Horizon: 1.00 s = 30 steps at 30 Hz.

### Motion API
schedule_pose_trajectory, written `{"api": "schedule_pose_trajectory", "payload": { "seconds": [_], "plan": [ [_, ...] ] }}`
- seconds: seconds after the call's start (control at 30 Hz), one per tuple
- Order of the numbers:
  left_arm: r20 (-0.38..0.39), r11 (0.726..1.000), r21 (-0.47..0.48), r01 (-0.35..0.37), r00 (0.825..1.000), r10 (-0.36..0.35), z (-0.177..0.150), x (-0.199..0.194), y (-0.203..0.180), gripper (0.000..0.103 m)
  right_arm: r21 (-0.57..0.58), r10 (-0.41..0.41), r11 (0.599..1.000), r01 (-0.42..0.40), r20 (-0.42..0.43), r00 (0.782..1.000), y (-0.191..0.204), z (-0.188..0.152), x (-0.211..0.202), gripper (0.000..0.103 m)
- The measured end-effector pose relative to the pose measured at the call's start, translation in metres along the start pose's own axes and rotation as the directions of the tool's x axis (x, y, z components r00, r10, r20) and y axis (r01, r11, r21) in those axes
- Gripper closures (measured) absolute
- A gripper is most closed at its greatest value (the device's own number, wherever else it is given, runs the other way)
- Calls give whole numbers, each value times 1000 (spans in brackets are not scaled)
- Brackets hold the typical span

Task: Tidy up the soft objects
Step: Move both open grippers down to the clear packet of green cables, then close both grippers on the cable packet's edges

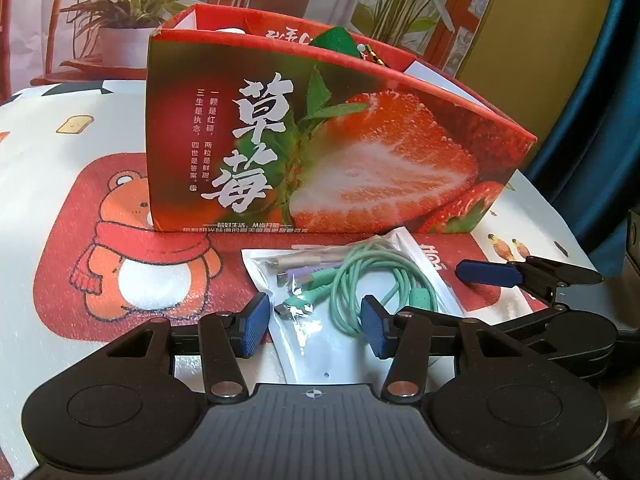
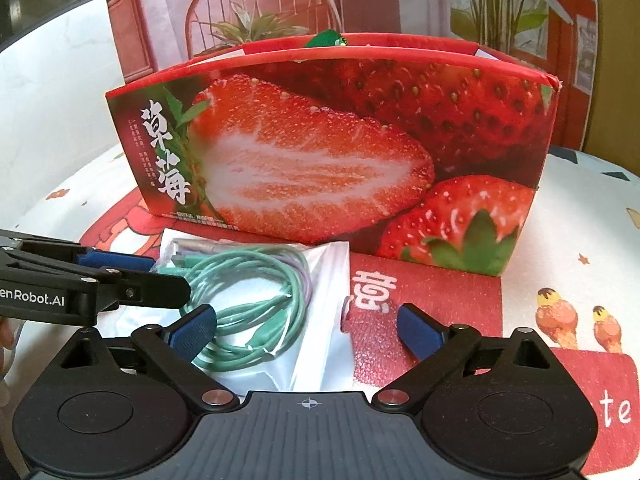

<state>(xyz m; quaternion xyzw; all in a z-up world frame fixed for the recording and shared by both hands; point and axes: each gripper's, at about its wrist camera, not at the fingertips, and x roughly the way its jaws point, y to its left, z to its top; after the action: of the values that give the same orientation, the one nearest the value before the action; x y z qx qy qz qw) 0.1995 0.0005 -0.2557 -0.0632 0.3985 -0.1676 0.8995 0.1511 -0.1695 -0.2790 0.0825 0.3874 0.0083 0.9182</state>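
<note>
The cable pouch lay before the strawberry box, between the half-closed jaws of the left gripper, not clearly pinched, so closing gently seemed best, while the right gripper stood wide apart.

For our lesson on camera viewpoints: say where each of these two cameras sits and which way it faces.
Left wrist view: sits on the left gripper, looking forward and down at the bagged cables before the strawberry box; its own fingers show, the right gripper enters at right.
Right wrist view: sits on the right gripper, facing the same box and bag; the left gripper enters at left.
Shared: box, bag, cartoon mat.
</note>
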Motion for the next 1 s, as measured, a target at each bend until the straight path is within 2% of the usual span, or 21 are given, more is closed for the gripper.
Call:
{"api": "schedule_pose_trajectory", "payload": {
  "seconds": [0.23, 0.43, 0.87, 0.97, 1.0],
  "plan": [
    [4, 1000, -11, 11, 1000, -11, -5, -4, 0, 51, 16, 11, 1000, -11, -1, 1000, -2, -3, -6, 13],
    [8, 998, -64, 26, 1000, -26, -5, -6, 10, 58, 29, 13, 999, -14, 5, 1000, -6, -4, -9, 21],
    [14, 997, -73, 3, 1000, -2, -11, -13, 11, 59, 9, 6, 1000, -6, 4, 1000, -8, 1, -3, 23],
    [20, 997, -78, 11, 1000, -9, -12, -13, 10, 59, 7, 24, 1000, -24, 13, 1000, -7, -1, -5, 33],
    [22, 997, -81, 15, 1000, -13, -13, -12, 10, 59, 7, 36, 999, -36, 12, 999, -6, -1, -6, 40]
  ]
}}
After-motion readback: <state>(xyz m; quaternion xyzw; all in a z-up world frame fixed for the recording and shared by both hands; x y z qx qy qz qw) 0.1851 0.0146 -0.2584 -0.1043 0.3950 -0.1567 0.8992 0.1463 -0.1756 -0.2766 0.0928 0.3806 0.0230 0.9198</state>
